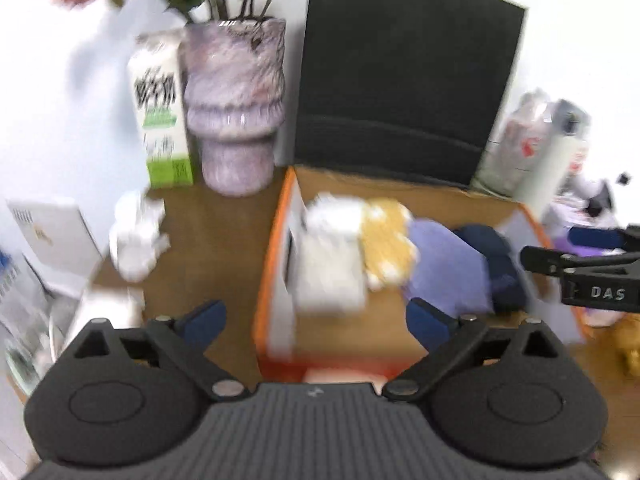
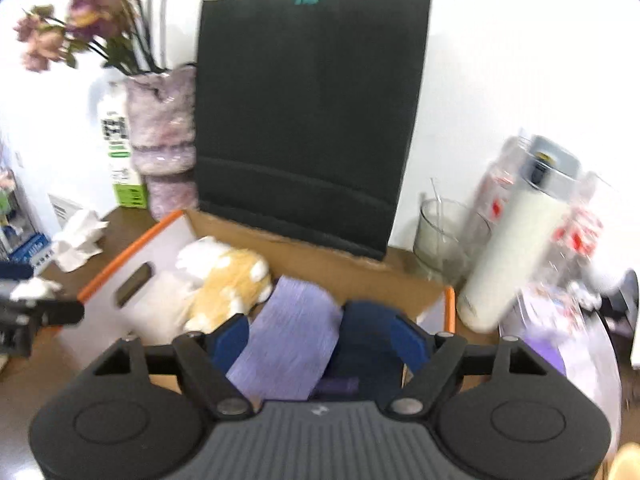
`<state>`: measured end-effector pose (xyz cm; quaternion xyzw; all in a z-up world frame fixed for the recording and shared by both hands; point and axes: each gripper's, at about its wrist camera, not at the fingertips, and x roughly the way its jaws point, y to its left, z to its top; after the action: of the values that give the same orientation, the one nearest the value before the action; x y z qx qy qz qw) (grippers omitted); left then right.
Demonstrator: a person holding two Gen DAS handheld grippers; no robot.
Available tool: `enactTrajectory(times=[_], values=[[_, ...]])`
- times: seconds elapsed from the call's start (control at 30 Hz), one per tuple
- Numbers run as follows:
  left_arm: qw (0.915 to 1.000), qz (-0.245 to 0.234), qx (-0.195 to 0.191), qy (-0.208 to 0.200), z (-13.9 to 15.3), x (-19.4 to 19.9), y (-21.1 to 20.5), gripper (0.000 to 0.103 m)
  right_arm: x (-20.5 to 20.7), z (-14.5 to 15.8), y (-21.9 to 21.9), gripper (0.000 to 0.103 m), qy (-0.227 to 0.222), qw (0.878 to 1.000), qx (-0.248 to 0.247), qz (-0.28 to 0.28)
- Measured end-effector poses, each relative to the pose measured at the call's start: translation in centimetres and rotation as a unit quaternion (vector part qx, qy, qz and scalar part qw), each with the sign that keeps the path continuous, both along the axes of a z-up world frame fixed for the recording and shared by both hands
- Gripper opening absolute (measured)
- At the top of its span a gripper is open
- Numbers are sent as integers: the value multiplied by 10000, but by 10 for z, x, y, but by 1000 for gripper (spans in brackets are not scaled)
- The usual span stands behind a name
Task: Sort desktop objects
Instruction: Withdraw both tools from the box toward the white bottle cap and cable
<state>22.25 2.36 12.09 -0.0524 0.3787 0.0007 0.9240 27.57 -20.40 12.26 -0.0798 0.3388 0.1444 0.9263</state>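
Both my claws gape, gripping nothing: left claw (image 1: 316, 318) over box (image 1: 266, 280) front edge; right claw (image 2: 320, 338) above lavender cloth (image 2: 288, 344) inside box, yellow plush (image 2: 228, 288) at 10 o'clock

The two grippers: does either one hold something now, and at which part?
Nothing is held. The left gripper is wide open above the box with nothing between its fingers. The right gripper is open too, over the purple cloth, not pressing it.

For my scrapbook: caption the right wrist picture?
Open hand-held gripper above a box holding purple cloth and plush toy.
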Motion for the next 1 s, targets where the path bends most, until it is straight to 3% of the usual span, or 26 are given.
enactTrajectory(times=[0.17, 0.3, 0.47, 0.6, 0.73, 0.87, 1.0], values=[[9992, -177, -362, -51, -17, -86, -14, 101, -95, -19, -15, 83, -44, 9991, 353, -229], [9992, -121, -119, -369, -39, -154, -35, 103, -173, -45, -32, 84, -61, 9954, 842, -448], [9964, -231, 455, -683, -69, -210, -50, 103, -246, -80, -47, 85, -87, 9949, 797, -618], [9947, -471, 387, -825, -90, -238, -49, 103, -284, -99, -57, 85, -80, 9914, 1099, -707], [9975, -430, 191, -536, -113, -247, -43, 103, -300, -103, -58, 93, -367, 9904, 1131, -708], [9963, -379, 186, -747, -113, -253, -39, 103, -303, -110, -62, 94, -323, 9873, 1298, -857], [9977, -372, 133, -552, -117, -249, -39, 103, -304, -119, -56, 94, -299, 9886, 1148, -927]])
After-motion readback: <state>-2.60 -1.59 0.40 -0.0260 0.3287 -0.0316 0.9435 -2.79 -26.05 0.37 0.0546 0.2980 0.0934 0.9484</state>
